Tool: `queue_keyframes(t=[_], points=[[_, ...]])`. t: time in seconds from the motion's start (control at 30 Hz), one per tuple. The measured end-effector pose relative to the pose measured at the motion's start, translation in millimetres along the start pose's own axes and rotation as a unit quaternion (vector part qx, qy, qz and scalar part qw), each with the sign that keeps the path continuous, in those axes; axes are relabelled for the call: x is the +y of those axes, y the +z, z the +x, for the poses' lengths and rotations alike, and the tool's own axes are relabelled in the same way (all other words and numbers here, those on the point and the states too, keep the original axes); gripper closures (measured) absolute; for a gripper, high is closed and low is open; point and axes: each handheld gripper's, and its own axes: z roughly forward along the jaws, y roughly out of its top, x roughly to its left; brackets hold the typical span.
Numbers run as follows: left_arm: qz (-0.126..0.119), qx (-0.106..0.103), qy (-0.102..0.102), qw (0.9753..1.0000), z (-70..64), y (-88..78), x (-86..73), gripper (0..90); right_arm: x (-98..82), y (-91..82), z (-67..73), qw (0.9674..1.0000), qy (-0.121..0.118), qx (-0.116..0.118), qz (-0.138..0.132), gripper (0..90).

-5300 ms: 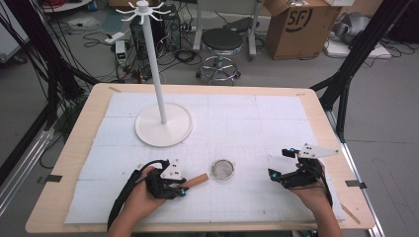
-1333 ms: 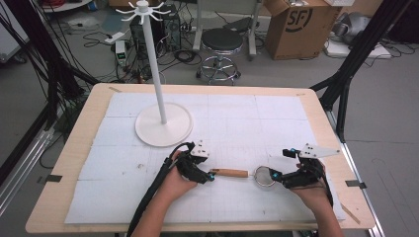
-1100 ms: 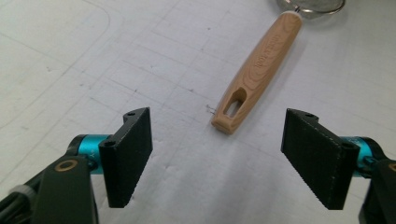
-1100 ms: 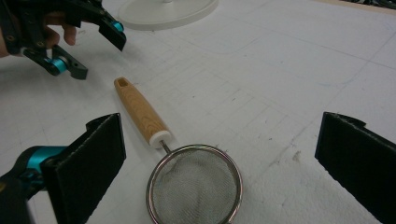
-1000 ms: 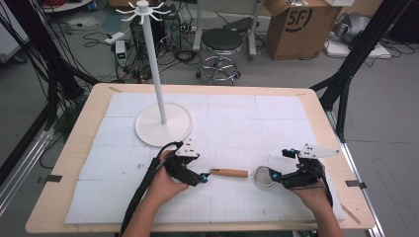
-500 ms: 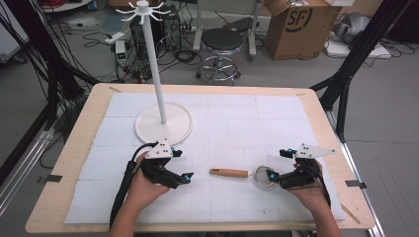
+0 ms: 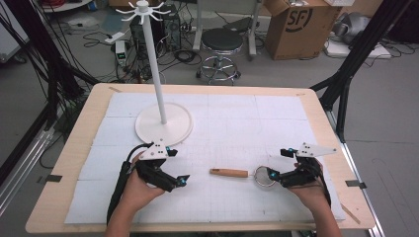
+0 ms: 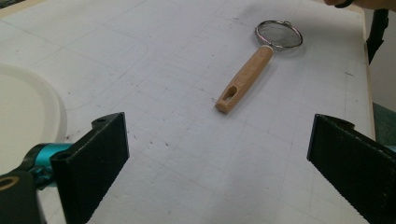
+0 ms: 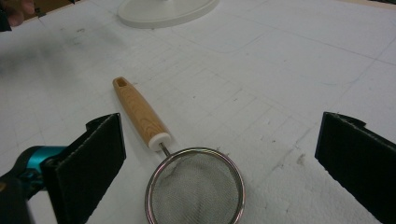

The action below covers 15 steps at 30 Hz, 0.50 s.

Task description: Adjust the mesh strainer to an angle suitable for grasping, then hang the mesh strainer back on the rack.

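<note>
A small mesh strainer (image 7: 265,176) with a wooden handle (image 7: 229,173) lies flat on the white mat, handle pointing left. My right gripper (image 7: 274,176) stands open just right of it, the mesh bowl (image 9: 196,189) lying between and just ahead of its jaws. My left gripper (image 7: 179,173) is open and empty, a short way left of the handle's end (image 8: 227,99). The strainer (image 8: 261,58) lies ahead of its jaws, apart from them.
A white hook stand with a round base (image 7: 164,125) and tall pole (image 7: 153,64) rises at the mat's back left; its base edge (image 8: 28,116) lies beside my left gripper. The wooden table edge (image 7: 197,89) frames the mat. A stool and a cardboard box stand beyond the table.
My left gripper let go of the handle and drew back to the left, leaving the strainer lying by my right gripper. The right gripper has stayed in place.
</note>
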Motion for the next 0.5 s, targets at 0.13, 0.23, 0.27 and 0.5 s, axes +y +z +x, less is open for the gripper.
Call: queue_keyframes(t=[0.13,0.23,0.27,0.5], points=[[0.004,0.003,-0.007,1.0000,1.5,-1.1,0.6,1.6,-0.6,1.0,0.5,1.0000,0.000,0.000,0.004,0.5],[0.002,0.005,-0.005,1.0000,1.3,-3.2,1.6,1.6,-0.7,1.1,0.7,1.0000,-0.004,0.001,0.004,0.5],[0.000,0.002,-0.004,1.0000,1.6,-4.0,2.2,1.6,-0.5,1.0,0.9,1.0000,-0.004,0.002,0.004,0.5],[-0.011,0.003,0.000,0.9999,3.6,-9.7,2.9,1.6,-1.1,2.5,3.5,0.9999,-0.006,0.004,0.010,0.5]])
